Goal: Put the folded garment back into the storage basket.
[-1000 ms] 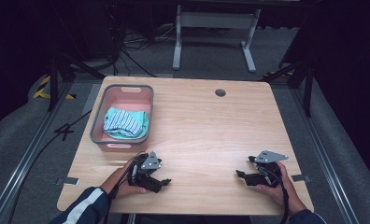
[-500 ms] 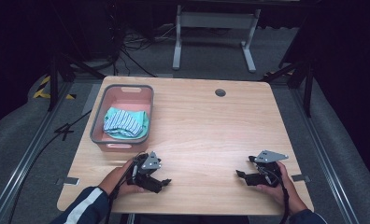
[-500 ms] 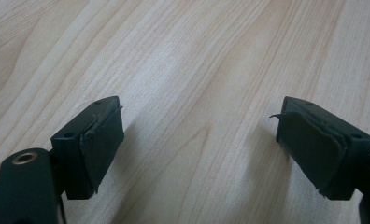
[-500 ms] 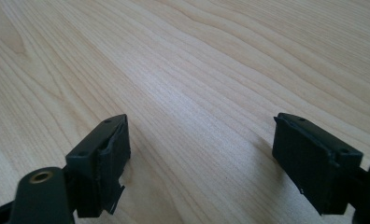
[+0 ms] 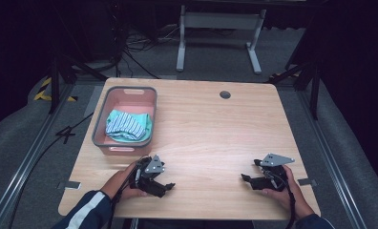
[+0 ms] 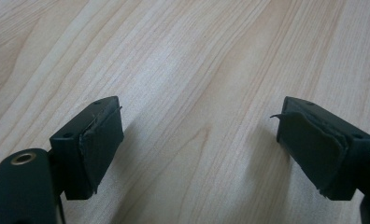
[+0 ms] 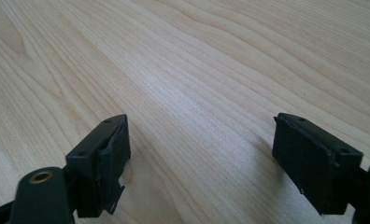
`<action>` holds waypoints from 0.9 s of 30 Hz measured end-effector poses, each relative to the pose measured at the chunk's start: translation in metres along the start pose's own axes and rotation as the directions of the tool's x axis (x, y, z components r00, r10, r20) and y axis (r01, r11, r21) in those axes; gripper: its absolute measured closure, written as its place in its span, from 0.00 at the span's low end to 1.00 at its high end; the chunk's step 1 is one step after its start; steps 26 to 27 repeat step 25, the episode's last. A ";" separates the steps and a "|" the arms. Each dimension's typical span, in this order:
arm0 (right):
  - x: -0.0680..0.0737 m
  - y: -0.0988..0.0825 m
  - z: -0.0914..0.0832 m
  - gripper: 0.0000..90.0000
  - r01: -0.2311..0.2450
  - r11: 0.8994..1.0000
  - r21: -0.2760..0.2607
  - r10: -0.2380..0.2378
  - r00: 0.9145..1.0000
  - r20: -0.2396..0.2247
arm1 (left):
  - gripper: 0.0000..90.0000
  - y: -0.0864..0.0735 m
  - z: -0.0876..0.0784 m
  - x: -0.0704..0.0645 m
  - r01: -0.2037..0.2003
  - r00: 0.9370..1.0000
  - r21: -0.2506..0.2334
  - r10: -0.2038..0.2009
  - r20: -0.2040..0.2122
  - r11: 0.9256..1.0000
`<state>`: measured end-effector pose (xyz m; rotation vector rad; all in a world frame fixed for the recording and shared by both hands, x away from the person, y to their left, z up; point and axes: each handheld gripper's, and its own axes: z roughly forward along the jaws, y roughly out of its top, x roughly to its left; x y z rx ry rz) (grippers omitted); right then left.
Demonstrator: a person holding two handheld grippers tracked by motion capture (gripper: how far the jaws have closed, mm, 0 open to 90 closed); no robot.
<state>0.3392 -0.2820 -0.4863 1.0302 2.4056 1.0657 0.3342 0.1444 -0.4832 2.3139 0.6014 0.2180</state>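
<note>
Resting on the wooden table [image 5: 211,129], both grippers sit spread wide and empty near the pink basin [image 5: 101,125].

The left gripper [image 5: 162,187] lies on the tabletop just in front of the basin's near rim, and its two black jaws stand far apart in the left gripper view, with bare wood grain between worn, peeling pads [image 6: 101,144]. The right gripper [image 5: 248,179] lies well apart from the basin, toward the table's opposite near corner, jaws likewise parted over bare wood in the right gripper view. The basin is a rounded rectangular tub, dusty pink, with slotted handles at both short ends. Inside it lies a crumpled cloth [image 5: 128,126], teal with a white-and-blue striped part uppermost, bunched toward the basin's near half. A small round cable hole [image 5: 225,94] sits beyond the basin, at the table's far edge.
</note>
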 end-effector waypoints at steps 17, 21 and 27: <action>0.000 0.000 0.000 0.22 0.001 1.000 0.000 -0.001 1.000 -0.002 | 0.16 0.000 0.000 -0.001 0.011 1.000 0.002 -0.011 -0.012 1.000; 0.000 0.000 0.000 0.22 0.001 1.000 0.000 -0.001 1.000 -0.002 | 0.16 0.000 0.000 -0.001 0.012 1.000 0.002 -0.012 -0.012 1.000; 0.000 0.000 0.000 0.22 0.001 1.000 0.000 -0.001 1.000 -0.002 | 0.16 0.000 0.000 -0.001 0.011 1.000 0.002 -0.011 -0.012 1.000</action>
